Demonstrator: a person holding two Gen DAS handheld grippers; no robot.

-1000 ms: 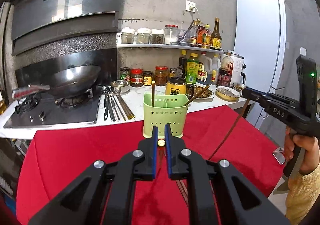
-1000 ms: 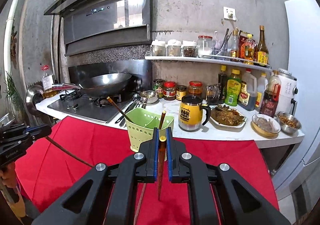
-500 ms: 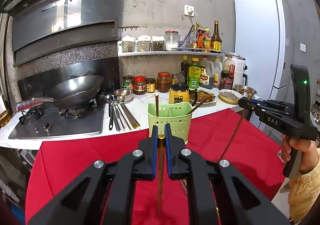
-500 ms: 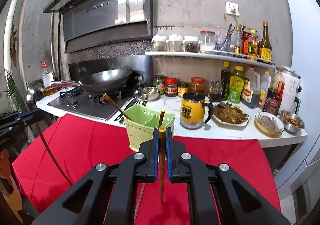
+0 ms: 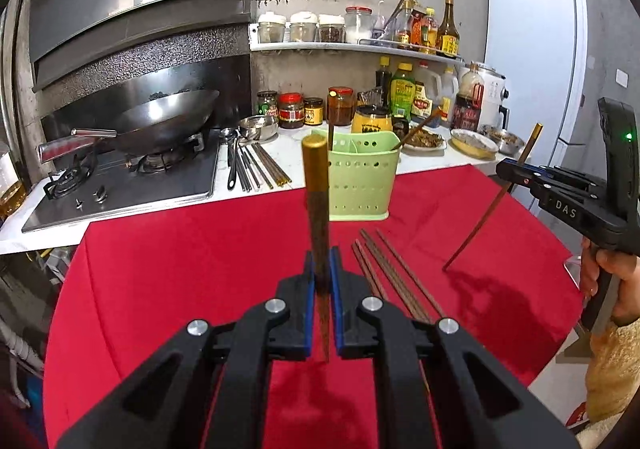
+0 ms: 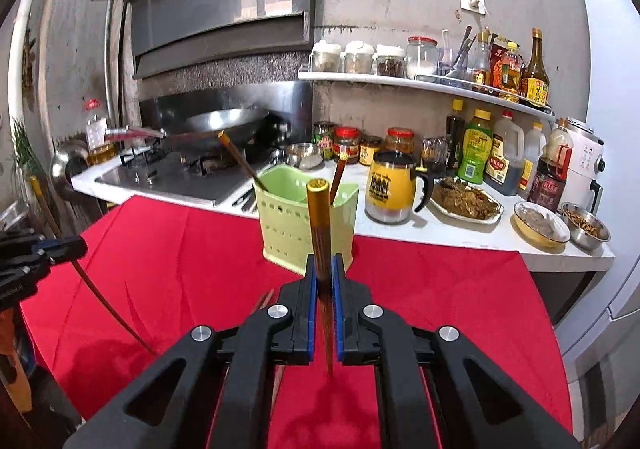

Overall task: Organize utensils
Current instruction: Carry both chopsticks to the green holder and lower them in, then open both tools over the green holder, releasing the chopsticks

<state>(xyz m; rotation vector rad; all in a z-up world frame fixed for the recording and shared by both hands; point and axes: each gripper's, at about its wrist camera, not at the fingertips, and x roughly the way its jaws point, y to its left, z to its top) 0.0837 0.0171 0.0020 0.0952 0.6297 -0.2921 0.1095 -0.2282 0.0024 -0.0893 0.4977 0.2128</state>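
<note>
Both grippers are holding chopsticks, one each. The left gripper [image 5: 322,269] is clamping narrow on a dark wooden chopstick with a gold-capped end [image 5: 316,209], cap up and tip pointing down toward the red cloth-covered bench [image 5: 180,269]. The right gripper [image 6: 324,273] is gripping a matching gold-capped wooden chopstick [image 6: 320,233] in the same upright manner.

Compared with a second ago, both chopsticks are standing taller in their views, with much more shaft showing above the pads, and both grippers have dropped closer to the cloth. In my judgement each stick is being steadied on the bench before going into the pale green perforated plastic utensil caddy [image 5: 362,177], which is standing at the far edge of the cloth, near but apart from both grippers.

The caddy is already holding two chopsticks, leaning apart (which compartment each occupies I cannot tell). Several loose brown chopsticks [image 5: 392,277] are lying on the cloth just right of the left gripper, so sorting is far from finished. On the white counter behind, metal spoons and chopsticks [image 5: 252,165] are lying beside the wok [image 5: 168,121], and a yellow mug [image 6: 390,189] is standing close to the caddy. The leaning sticks are partly crowding the caddy's opening.
</note>
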